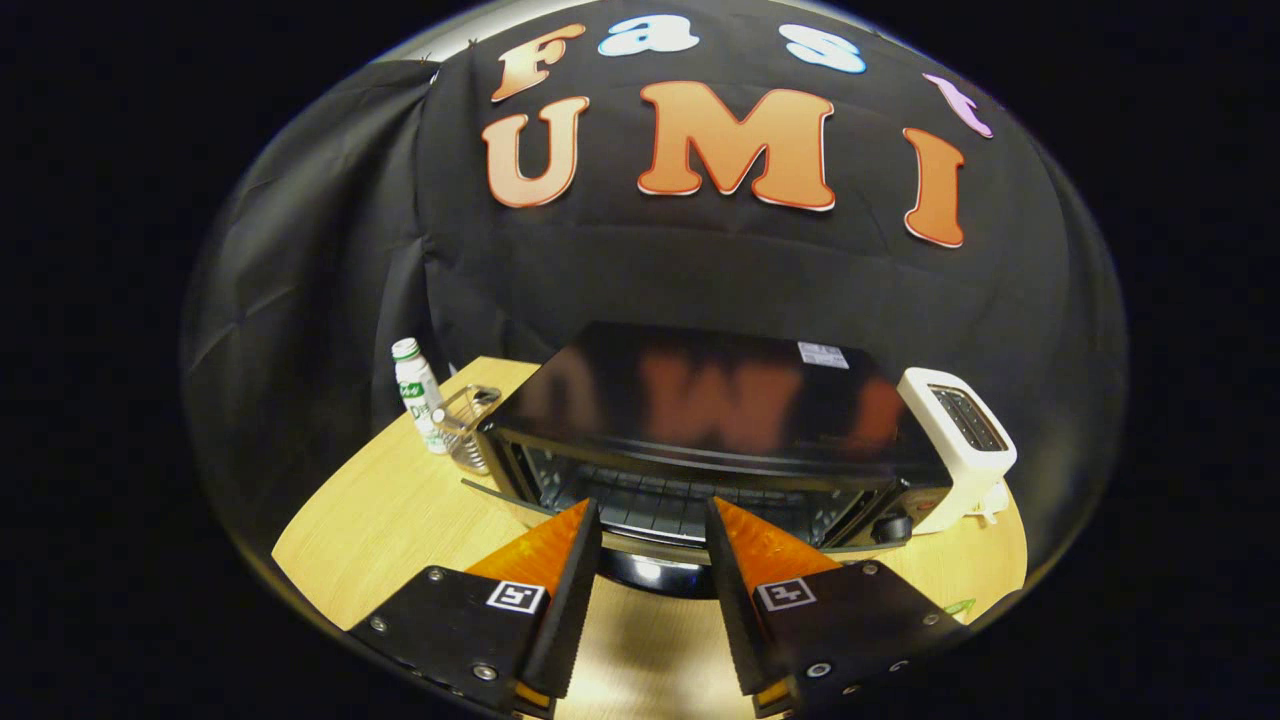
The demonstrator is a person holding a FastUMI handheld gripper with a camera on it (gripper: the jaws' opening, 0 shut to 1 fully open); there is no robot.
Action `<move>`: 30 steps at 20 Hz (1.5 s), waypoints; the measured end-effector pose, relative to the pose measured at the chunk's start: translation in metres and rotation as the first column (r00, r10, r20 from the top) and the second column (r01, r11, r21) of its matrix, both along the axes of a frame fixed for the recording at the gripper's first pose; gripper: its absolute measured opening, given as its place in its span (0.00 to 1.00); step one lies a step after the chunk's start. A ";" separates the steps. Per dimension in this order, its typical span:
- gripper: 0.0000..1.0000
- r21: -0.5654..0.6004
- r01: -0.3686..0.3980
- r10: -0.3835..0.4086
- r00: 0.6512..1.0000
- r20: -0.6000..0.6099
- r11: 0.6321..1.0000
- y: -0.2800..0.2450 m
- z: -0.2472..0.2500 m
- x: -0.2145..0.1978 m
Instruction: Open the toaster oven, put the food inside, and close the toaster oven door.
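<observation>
Hovering just above the bench (400, 520), the gripper (653, 520) has its fingers spread apart w/ nothing between them, tips aimed at the front of the toaster oven (700, 400). The oven door (640, 545) looks dropped open: a rim edge and a dark, glossy handle-like part sit just ahead of the fingertips, and the wire rack (660, 500) inside the cavity shows between and beyond them. Judging by that, the opening step is done or nearly so; no food can be made out in the cavity or in the gripper, so loading appears not yet done. The empty, spread fingers so close to the door's edge suit either letting go of the handle or getting set to take it. Around the oven: a small white bottle (417, 390) w/ a green cap and a wire holder (465, 425) stand close together just beside the oven's left corner; a white pop-up toaster (960, 450) stands touching or nearly touching its right side, next to the control knob (888, 528). The lowered door itself takes up the bench space in front, so any reach into the cavity must pass over it.
</observation>
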State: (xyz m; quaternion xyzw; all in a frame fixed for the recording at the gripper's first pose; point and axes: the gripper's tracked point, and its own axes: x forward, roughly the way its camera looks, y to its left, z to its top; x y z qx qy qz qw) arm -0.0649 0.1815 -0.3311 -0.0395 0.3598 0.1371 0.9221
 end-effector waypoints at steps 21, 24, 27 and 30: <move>0.62 -0.082 -0.251 0.193 0.883 -0.429 0.965 0.005 -0.118 -0.126; 0.63 -0.048 -0.222 0.179 0.881 -0.439 0.974 -0.001 -0.107 -0.125; 0.62 0.053 -0.141 0.150 0.893 -0.425 0.989 -0.005 -0.075 -0.121; 0.62 0.095 -0.082 0.112 0.922 -0.370 0.992 -0.033 -0.037 -0.110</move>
